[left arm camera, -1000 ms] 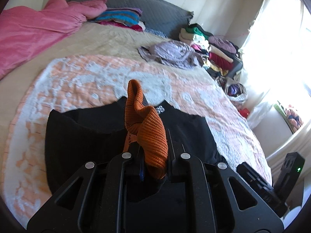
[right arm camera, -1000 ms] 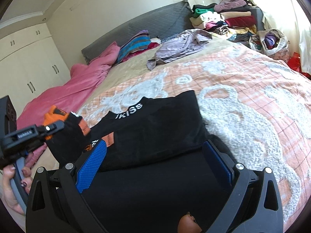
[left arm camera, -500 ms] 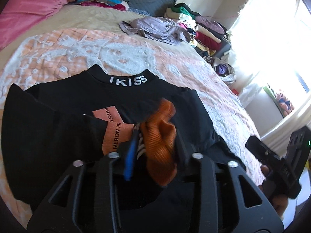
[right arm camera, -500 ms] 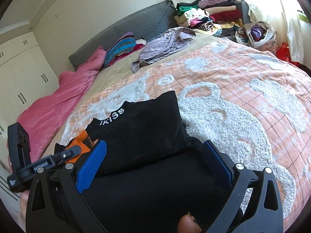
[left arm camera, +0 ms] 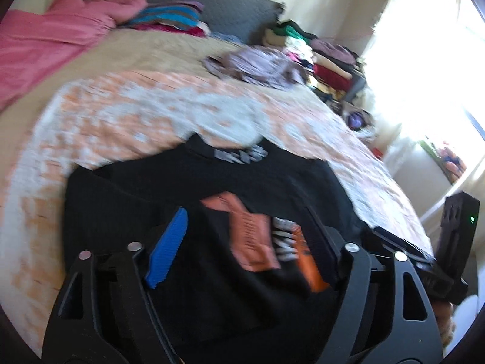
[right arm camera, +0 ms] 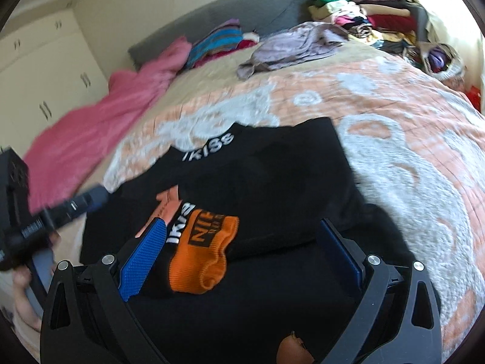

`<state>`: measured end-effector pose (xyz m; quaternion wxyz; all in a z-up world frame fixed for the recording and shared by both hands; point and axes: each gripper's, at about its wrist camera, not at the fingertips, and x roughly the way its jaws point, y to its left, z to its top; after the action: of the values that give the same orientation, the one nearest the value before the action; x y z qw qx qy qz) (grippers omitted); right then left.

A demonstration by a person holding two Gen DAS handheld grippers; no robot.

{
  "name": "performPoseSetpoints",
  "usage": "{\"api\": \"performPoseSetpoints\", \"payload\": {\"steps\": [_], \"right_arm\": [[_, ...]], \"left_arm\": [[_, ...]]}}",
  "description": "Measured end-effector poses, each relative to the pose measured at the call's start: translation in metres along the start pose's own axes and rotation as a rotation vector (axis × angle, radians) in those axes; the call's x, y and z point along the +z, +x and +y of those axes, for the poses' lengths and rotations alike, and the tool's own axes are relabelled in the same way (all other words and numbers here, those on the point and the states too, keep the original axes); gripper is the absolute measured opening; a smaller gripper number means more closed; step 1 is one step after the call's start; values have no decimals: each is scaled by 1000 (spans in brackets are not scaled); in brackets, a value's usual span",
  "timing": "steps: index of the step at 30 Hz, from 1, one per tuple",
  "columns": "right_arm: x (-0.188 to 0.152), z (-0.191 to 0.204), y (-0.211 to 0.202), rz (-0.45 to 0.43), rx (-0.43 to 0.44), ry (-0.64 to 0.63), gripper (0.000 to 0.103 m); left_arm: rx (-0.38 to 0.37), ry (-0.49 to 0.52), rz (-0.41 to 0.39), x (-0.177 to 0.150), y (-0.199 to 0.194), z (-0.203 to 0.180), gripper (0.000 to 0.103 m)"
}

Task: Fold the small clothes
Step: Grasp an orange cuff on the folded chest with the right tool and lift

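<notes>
A black top [left arm camera: 248,188] with a white-lettered collar lies flat on the bed; it also shows in the right wrist view [right arm camera: 272,176]. Its sleeve with an orange cuff [right arm camera: 203,254] lies folded across the body, next to an orange patch [left arm camera: 248,236]. My left gripper [left arm camera: 245,233] is open and empty just above the folded sleeve. My right gripper [right arm camera: 242,236] is open and empty over the garment's lower part, the cuff lying between its fingers. The left gripper's side shows at the left of the right wrist view [right arm camera: 60,209].
The bed has an orange and white blanket [right arm camera: 409,139]. A pink duvet [left arm camera: 39,45] lies at the far left, a grey garment [right arm camera: 297,45] further up, piles of clothes [right arm camera: 363,9] beyond the far corner. The bed edge and a bright window [left arm camera: 439,75] are at right.
My left gripper carried the orange-cuffed sleeve down across the black top, then opened and let it go. The sleeve now lies flat on the garment. The right gripper stayed open.
</notes>
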<state>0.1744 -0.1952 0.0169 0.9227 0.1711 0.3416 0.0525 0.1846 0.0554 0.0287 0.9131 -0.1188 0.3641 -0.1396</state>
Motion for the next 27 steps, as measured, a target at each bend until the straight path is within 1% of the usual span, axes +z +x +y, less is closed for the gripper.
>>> {"api": "performPoseSetpoints", "payload": {"steps": [2, 4, 6, 7, 9, 10, 11, 12, 13, 14, 17, 18, 19, 20, 22, 24, 27], "right_arm": [[0, 8, 12, 32, -2, -24, 98], [0, 15, 23, 57, 3, -53, 97], [-1, 21, 32, 77, -4, -69, 86], [-1, 24, 40, 97, -5, -74, 77], [-3, 24, 52, 136, -11, -59, 70], [-4, 24, 59, 154, 0, -40, 60], [-6, 24, 63, 156, 20, -26, 47], [-6, 25, 65, 153, 28, -26, 43], [-6, 30, 65, 143, 41, -43, 29], [-6, 34, 64, 137, 65, -56, 9], [2, 48, 56, 98, 97, -104, 9], [6, 53, 52, 85, 105, -127, 9], [13, 59, 47, 68, 115, -153, 9], [19, 63, 42, 50, 124, -173, 9], [34, 70, 32, 16, 139, -210, 9], [47, 75, 22, -17, 145, -246, 9], [63, 76, 8, -70, 122, -298, 9]], "left_arm": [[38, -8, -25, 4, -6, 12, 77], [69, -31, -50, 6, -14, 29, 79], [91, -59, -56, 6, -19, 42, 85], [102, -70, -53, 6, -20, 47, 86], [127, -92, -54, 4, -25, 59, 86], [134, -103, -59, 3, -28, 64, 86], [137, -115, -62, 2, -30, 68, 86], [136, -135, -68, 1, -34, 74, 86], [133, -154, -74, 1, -36, 80, 86], [129, -168, -81, 0, -39, 84, 86], [151, -202, -103, 0, -49, 97, 86], [172, -213, -101, 0, -52, 101, 87], [188, -220, -101, 0, -53, 104, 90], [209, -230, -105, -1, -55, 109, 90], [222, -251, -108, -2, -57, 117, 90], [222, -270, -112, -3, -59, 122, 90], [232, -268, -118, -3, -60, 123, 90]]}}
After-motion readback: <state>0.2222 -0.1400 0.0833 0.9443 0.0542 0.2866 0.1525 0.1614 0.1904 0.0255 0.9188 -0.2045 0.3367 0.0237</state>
